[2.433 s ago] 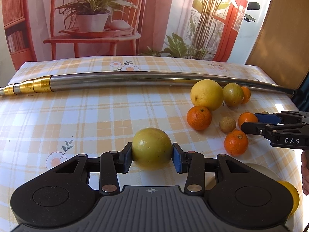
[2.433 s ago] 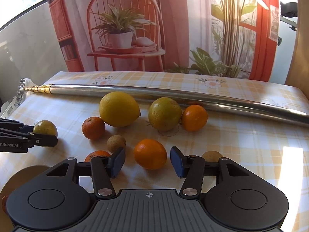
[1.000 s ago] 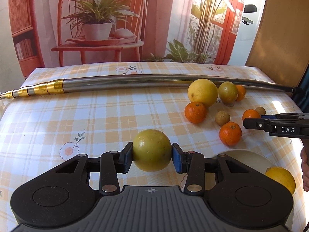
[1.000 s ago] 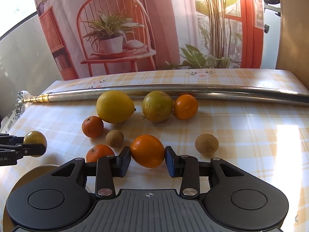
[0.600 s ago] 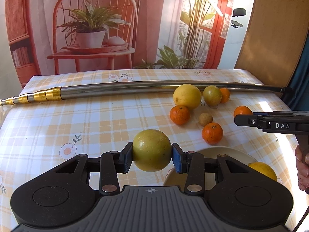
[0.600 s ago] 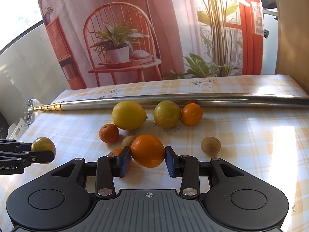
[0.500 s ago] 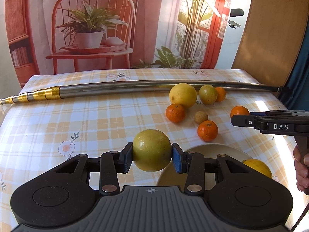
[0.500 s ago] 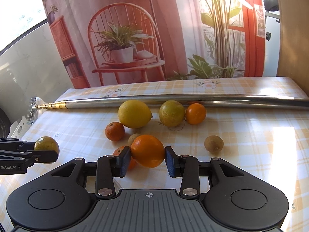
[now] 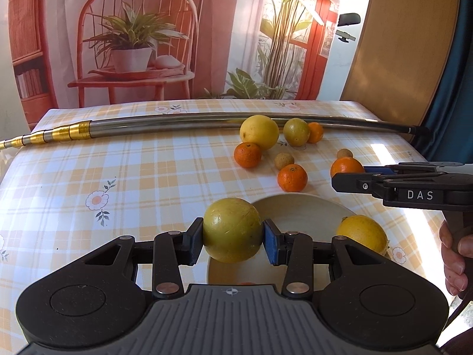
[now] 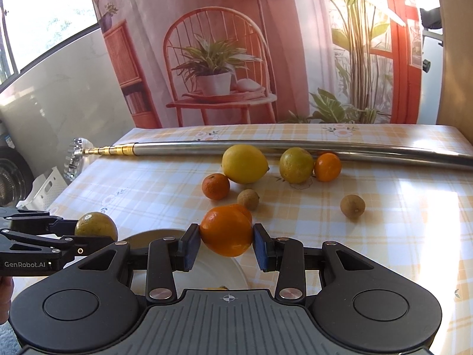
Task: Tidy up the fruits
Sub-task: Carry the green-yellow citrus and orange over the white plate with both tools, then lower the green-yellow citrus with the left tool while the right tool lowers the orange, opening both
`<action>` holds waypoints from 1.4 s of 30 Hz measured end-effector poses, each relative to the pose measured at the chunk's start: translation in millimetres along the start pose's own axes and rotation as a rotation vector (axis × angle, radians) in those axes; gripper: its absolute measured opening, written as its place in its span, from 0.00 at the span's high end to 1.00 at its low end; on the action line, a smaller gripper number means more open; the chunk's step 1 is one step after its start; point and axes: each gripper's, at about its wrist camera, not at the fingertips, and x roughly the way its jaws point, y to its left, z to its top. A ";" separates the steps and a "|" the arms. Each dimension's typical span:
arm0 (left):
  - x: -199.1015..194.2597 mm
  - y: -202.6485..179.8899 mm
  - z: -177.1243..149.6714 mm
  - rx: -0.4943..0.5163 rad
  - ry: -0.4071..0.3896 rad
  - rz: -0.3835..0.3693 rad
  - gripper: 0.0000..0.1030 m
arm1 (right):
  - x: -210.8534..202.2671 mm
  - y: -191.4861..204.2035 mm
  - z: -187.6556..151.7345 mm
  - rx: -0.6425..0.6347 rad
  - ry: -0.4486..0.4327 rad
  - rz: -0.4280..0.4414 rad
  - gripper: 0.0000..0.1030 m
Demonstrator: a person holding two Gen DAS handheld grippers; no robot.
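left gripper (image 9: 233, 238) clamped on yellow-green fruit (image 9: 232, 230) over plate (image 9: 295, 207) | right gripper (image 10: 226, 245) clamped on orange (image 10: 227, 230) near plate edge | lemon (image 9: 362, 233) on plate

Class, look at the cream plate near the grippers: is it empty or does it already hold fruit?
Not empty. A yellow lemon lies on the cream plate at its right side.

Counter (image 9: 142, 177) under a yellow-and-white checked cloth with small flower prints; a long steel pole (image 9: 207, 119) with gold telescoping end lies across the far side. Near it, right of centre: large yellow citrus (image 9: 259, 132), greenish citrus (image 9: 296, 132), three oranges (image 9: 247, 155), two small brown fruits (image 9: 284, 160), loosely scattered. A pale plate (image 9: 295, 207) sits at the near edge, a lemon (image 9: 362, 234) on it.
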 end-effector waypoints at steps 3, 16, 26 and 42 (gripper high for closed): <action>-6.1 -4.1 -2.3 0.006 -0.005 0.000 0.57 | -7.8 3.3 -2.2 -0.001 -0.004 0.010 0.66; -31.1 -17.6 -20.6 0.000 0.014 -0.034 0.57 | -37.1 13.5 -16.3 -0.006 -0.011 0.030 0.66; -47.8 -23.0 -44.9 0.021 0.067 -0.087 0.57 | -68.4 21.0 -35.8 -0.041 0.008 0.023 0.66; -31.9 -22.8 -52.2 0.027 0.142 -0.106 0.57 | -59.6 16.7 -60.0 0.002 0.126 0.062 0.66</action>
